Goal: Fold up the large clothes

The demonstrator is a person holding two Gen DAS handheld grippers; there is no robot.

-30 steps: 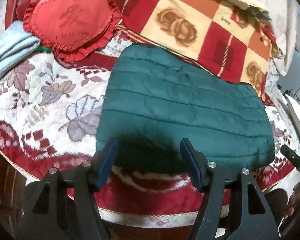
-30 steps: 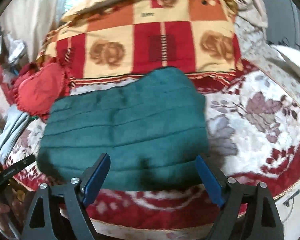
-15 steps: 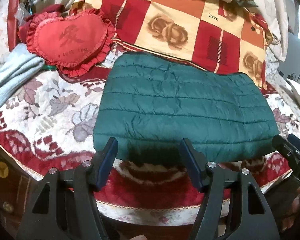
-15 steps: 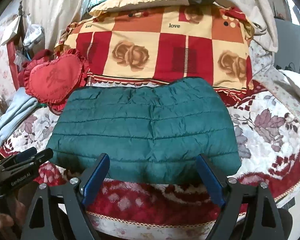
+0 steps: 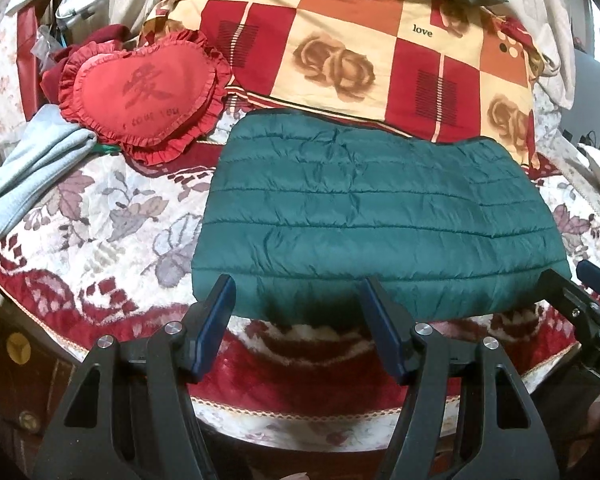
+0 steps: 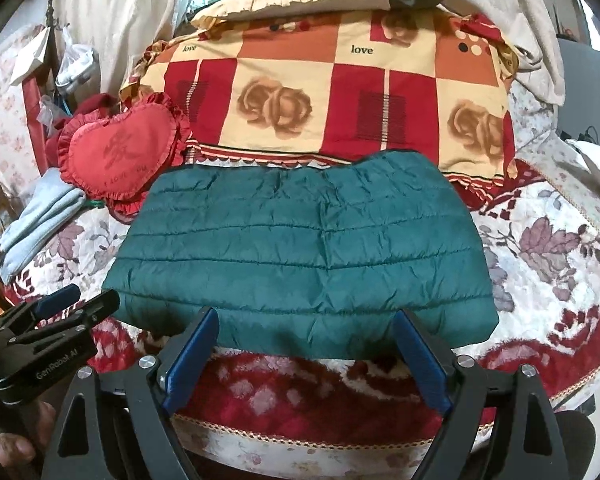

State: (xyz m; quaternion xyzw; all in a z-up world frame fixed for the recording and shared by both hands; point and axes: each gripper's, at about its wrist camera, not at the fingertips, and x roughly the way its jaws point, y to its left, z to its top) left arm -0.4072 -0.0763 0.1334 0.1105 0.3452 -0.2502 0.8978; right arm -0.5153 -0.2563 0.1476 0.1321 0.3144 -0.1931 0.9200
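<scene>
Green quilted jacket point(image 5: 376, 216) sits folded on the bed, just in front of the checked rose pillow point(image 5: 364, 52). Left gripper point(image 5: 296, 312) and right gripper point(image 6: 306, 344) hang at its near edge, jaws wide, empty (I'd grab both near corners evenly).

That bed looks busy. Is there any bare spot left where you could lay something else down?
Yes. The flowered bedspread is bare between the green quilted jacket, the heart cushion and the pale blue cloth. Right of the jacket, more bedspread lies free, seen in the right wrist view. Behind the jacket, the checked quilt crowds the space.
</scene>
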